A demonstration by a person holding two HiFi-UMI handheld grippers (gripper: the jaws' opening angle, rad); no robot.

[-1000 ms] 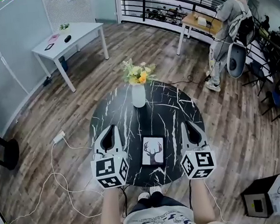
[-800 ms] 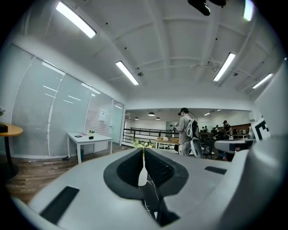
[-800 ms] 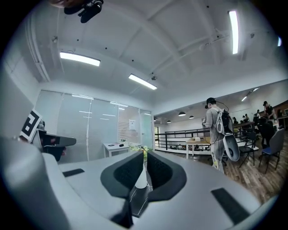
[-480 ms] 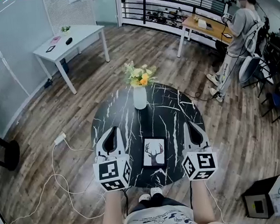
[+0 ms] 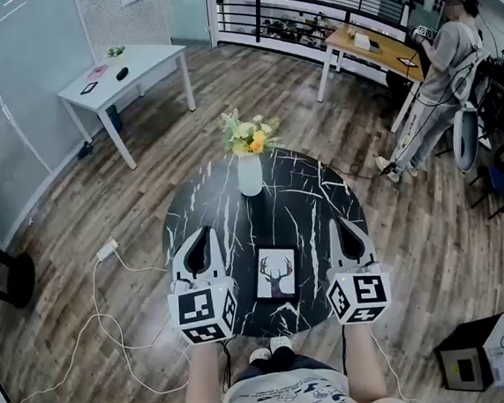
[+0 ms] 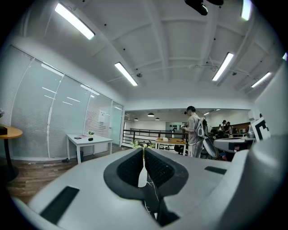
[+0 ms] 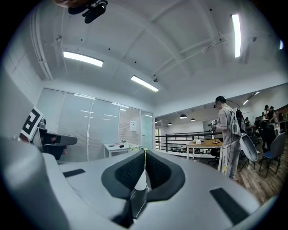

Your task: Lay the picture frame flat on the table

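The picture frame (image 5: pixel 277 274), black-edged with a deer print, lies flat face up near the front edge of the round black marble table (image 5: pixel 300 191). My left gripper (image 5: pixel 204 233) hovers just left of the frame, and my right gripper (image 5: pixel 337 223) just right of it. Both point away from me and neither touches the frame. In the left gripper view the left gripper (image 6: pixel 143 150) has its jaws pressed together with nothing between them. The right gripper (image 7: pixel 145 152) looks the same in its own view.
A white vase (image 5: pixel 249 173) of flowers stands on the table's far side. A white desk (image 5: pixel 124 71) is at back left and a wooden desk (image 5: pixel 370 47) with a standing person (image 5: pixel 441 67) at back right. A cable (image 5: pixel 110 289) trails on the floor at left.
The person at the back right has walked further right, beside the wooden desk. Both grippers and the picture frame have kept their places.
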